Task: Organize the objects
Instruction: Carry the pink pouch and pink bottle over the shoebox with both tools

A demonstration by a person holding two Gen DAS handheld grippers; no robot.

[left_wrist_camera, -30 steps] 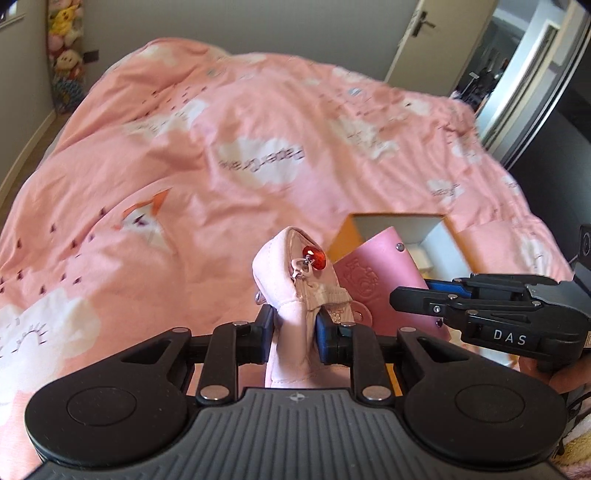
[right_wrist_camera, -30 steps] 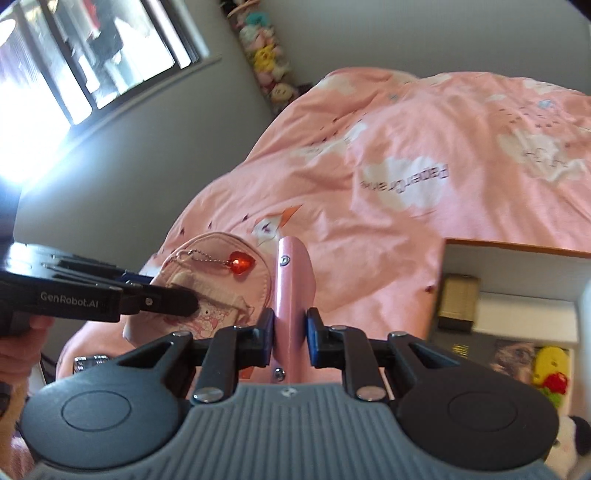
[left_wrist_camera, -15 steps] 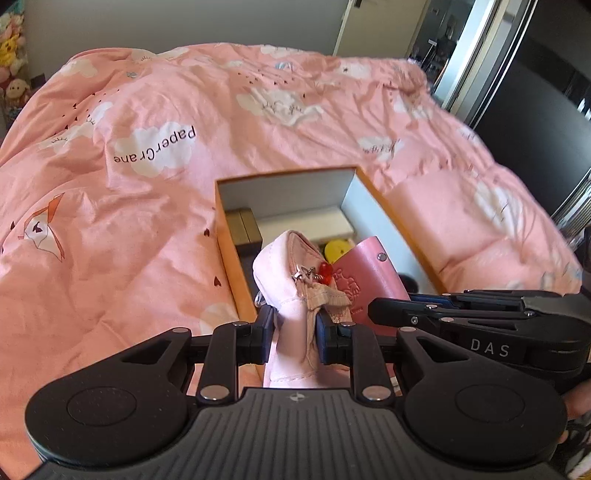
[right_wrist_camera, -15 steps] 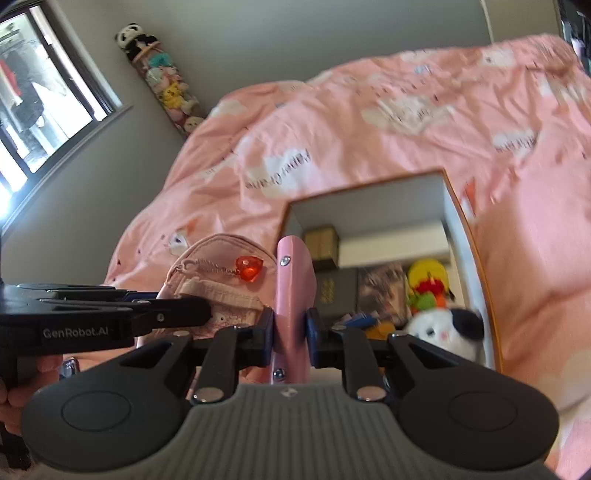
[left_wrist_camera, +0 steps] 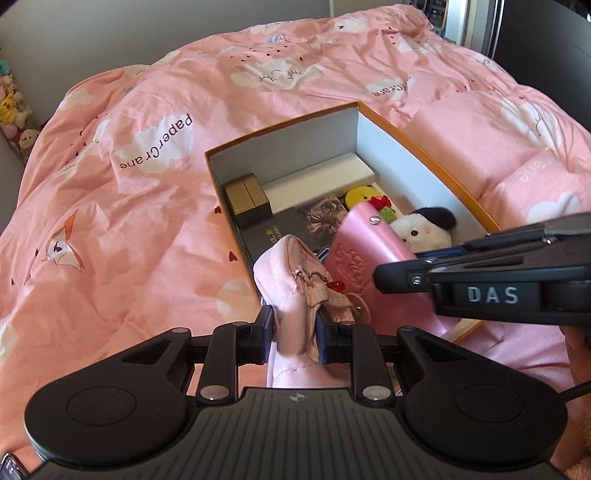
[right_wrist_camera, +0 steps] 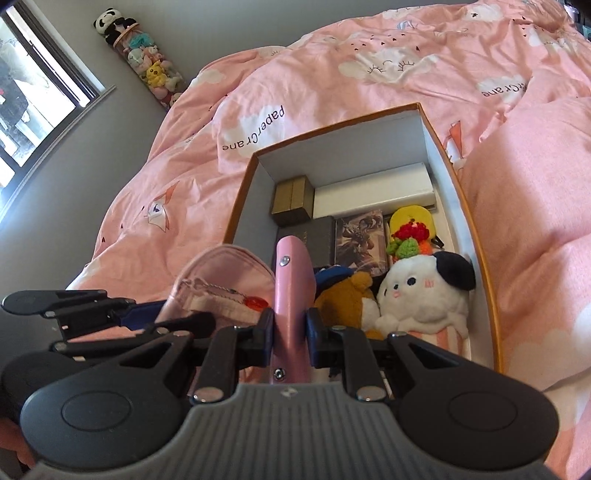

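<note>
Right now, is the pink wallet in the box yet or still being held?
Held, not yet set down. The right claw is shut on the pink wallet, which stands on edge above the box near its front end.

Bed: pink cloud-print duvet (right_wrist_camera: 406,74) lying rumpled beyond the fingers
Window: daylight glaring through window (right_wrist_camera: 33,92), far left
Wall: grey wall (right_wrist_camera: 221,26) standing behind, plush-toy column (right_wrist_camera: 144,66) hanging

Pink duvet (right_wrist_camera: 369,92) with white clouds covers the whole bed. Past its far corner, a tall tube of plushies (right_wrist_camera: 144,62) stands against the grey wall (right_wrist_camera: 92,155), with a bright window (right_wrist_camera: 33,92) just left of that.
</note>
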